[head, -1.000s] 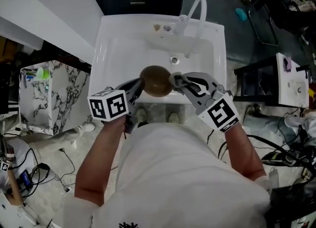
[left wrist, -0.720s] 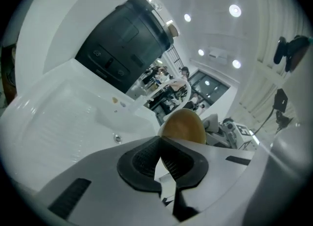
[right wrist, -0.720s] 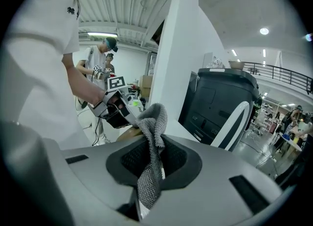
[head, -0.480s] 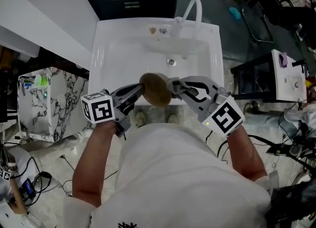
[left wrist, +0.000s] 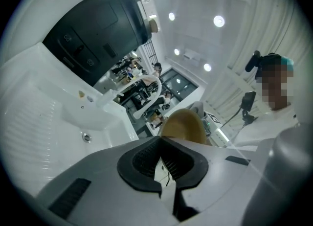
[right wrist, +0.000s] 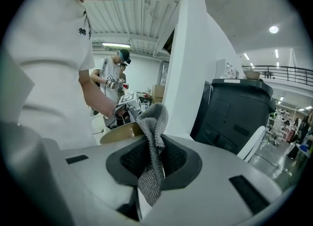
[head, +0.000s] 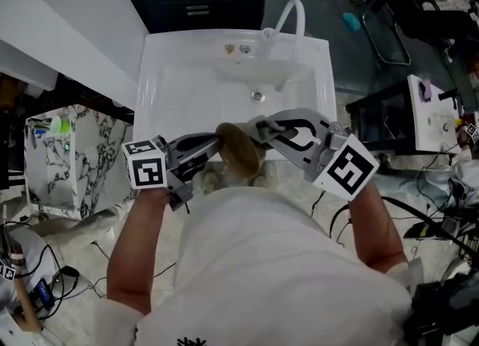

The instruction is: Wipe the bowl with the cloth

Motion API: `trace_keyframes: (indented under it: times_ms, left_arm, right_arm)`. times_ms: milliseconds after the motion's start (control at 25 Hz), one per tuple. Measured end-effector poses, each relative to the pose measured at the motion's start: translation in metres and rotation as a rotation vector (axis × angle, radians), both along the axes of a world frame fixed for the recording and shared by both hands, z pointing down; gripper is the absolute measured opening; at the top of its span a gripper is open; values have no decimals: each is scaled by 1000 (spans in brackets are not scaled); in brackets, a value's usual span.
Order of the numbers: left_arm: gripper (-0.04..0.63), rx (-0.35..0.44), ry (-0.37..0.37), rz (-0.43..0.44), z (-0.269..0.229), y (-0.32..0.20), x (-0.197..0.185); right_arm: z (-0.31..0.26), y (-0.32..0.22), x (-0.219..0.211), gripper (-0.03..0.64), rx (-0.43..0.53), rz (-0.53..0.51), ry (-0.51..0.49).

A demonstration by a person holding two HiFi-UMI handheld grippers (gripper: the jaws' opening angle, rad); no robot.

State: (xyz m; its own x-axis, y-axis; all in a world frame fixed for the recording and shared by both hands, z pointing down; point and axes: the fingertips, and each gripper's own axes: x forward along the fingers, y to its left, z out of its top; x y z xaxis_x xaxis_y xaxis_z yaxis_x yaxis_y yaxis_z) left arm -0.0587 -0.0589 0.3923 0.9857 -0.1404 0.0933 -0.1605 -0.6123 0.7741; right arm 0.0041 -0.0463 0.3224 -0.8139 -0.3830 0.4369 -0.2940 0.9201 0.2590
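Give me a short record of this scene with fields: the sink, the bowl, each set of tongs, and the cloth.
Sink: white, faucet at the back
Bowl: brown, tilted, in the air over the sink's front edge
Left tongs: shut on the bowl's rim
Right tongs: shut on the cloth
Cloth: grey, sticking up past the pads, beside the bowl; contact cannot be told
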Motion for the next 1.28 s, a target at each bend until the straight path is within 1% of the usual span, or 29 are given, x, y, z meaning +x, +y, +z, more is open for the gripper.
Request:
trace_keyframes:
  times_ms: [240, 360, 480, 560, 640, 720, 960, 1160, 1280]
  left_arm:
    - [15, 55, 95, 93, -21, 15, 4]
    - [15, 71, 163, 131, -36, 20, 5]
    - [15, 96, 205, 164, -47, 26, 6]
    - [15, 95, 246, 174, -53, 29, 5]
    - [15, 92, 287, 164, -61, 28, 1]
    - [15, 92, 305, 139, -65, 24, -3]
    - [15, 93, 305, 84, -67, 14, -13]
    - [15, 72, 324, 17, -66, 0, -24]
    - [15, 62, 312, -21, -63, -8, -28]
  right_arm:
    - [-6, -3, -10, 46, 24, -55, 33]
    - [-6, -5, -16, 46, 11, -77, 31]
    - [-4, -6, -24, 46, 6, -98, 21]
    - [0, -5, -29, 46, -5, -104, 24]
    - [5, -2, -34, 46, -19, -114, 29]
    - [12, 1, -39, 46, -25, -128, 38]
    - [26, 19, -47, 46, -75, -153, 28]
    - [35, 32, -50, 46, -120, -174, 26]
    - [37, 39, -49, 46, -144, -180, 21]
